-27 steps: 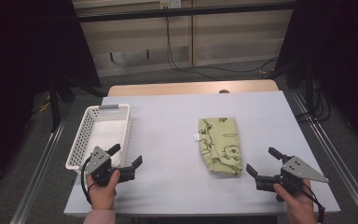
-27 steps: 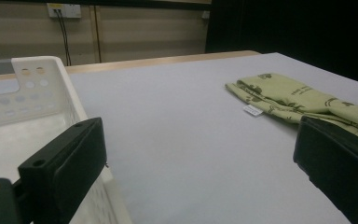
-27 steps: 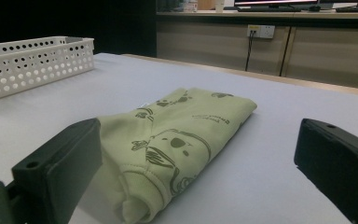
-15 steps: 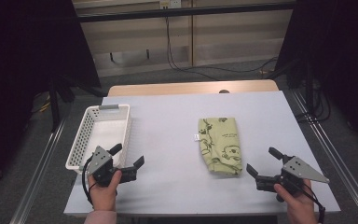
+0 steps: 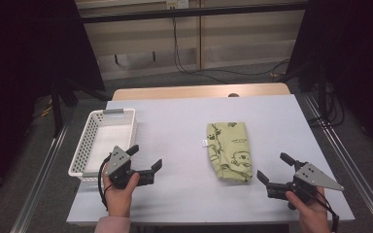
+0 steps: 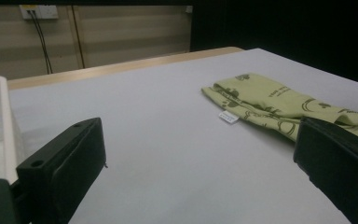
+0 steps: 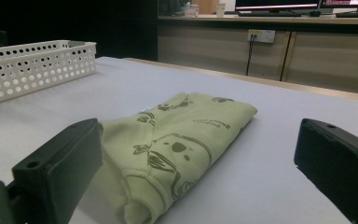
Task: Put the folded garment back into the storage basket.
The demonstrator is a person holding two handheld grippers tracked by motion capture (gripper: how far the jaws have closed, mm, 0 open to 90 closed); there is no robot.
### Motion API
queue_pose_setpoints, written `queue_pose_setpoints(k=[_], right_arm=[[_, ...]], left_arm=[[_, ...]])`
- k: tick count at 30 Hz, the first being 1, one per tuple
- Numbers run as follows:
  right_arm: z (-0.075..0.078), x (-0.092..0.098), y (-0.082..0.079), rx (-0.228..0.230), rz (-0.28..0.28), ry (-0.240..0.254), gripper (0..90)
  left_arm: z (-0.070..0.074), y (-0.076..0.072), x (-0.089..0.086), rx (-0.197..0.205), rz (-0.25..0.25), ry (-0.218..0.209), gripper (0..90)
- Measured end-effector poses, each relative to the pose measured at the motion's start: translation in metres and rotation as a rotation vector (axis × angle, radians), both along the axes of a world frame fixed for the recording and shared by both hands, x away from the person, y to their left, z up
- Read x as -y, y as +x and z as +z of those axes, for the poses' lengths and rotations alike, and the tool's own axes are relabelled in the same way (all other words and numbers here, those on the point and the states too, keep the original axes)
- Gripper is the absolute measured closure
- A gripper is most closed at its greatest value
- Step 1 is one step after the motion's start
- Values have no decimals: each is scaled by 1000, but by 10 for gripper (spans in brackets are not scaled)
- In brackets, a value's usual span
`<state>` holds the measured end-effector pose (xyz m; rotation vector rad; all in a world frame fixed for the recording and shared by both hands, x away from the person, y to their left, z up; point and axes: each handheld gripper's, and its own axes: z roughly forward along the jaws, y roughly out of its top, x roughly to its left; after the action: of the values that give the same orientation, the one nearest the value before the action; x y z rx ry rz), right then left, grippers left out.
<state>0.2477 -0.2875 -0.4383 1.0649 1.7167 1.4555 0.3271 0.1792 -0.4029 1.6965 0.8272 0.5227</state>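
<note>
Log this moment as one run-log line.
left gripper: open, holds nothing | right gripper: open, holds nothing | green cloth: folded, flat on table, between grippers | white basket: at table's left edge

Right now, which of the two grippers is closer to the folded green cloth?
The right gripper: it sits just off the near right corner of the green cloth, jaws open toward it. The left gripper is farther off, beside the white basket.
</note>
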Motion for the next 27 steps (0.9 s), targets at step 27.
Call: queue_pose_setpoints(k=[27], right_arm=[[2, -1, 0, 16, 12, -8, 7]], left_arm=[[-4, 30, 48, -43, -70, 42, 24]])
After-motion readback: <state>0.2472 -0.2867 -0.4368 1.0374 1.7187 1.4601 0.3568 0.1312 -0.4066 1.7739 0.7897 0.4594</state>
